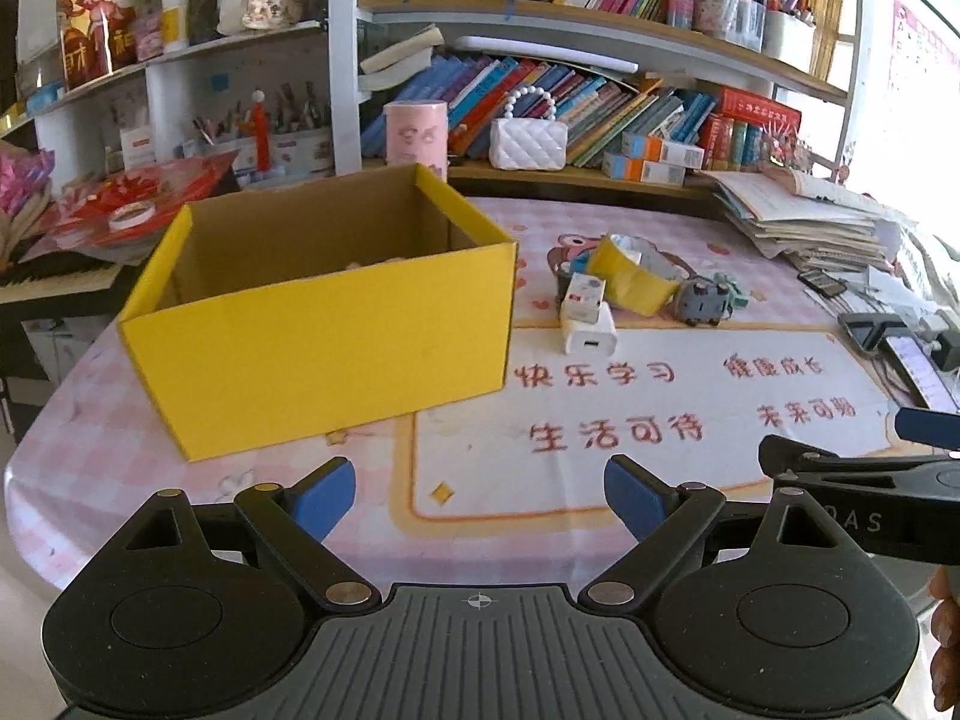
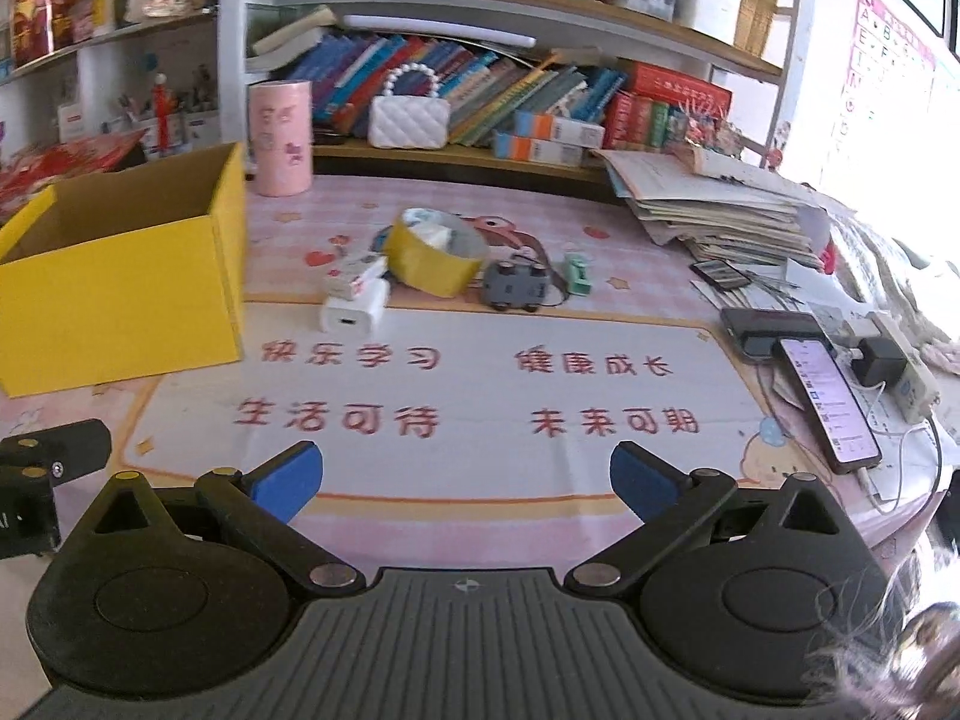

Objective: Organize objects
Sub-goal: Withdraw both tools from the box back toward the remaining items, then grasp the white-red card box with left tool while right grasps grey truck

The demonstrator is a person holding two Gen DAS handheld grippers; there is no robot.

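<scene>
An open yellow cardboard box (image 1: 318,324) (image 2: 120,294) stands on the left of the pink table mat. To its right lies a small heap: a white charger (image 1: 589,336) (image 2: 353,313), a white adapter (image 1: 582,297) (image 2: 355,276), a yellow tape roll (image 1: 633,276) (image 2: 435,252), a grey toy car (image 1: 703,303) (image 2: 517,288) and a small green toy (image 2: 577,273). My left gripper (image 1: 480,498) is open over the mat's near edge, in front of the box, with nothing between its blue pads. My right gripper (image 2: 465,480) is open too, low over the mat, well short of the heap.
A pink cylinder (image 2: 281,138) stands behind the box. A stack of papers (image 2: 720,210) fills the back right. Phones (image 2: 825,402) and a charging block with cables lie at the right edge. Crowded bookshelves (image 1: 570,96) rise behind the table. A white quilted handbag (image 2: 409,120) sits on the lower shelf.
</scene>
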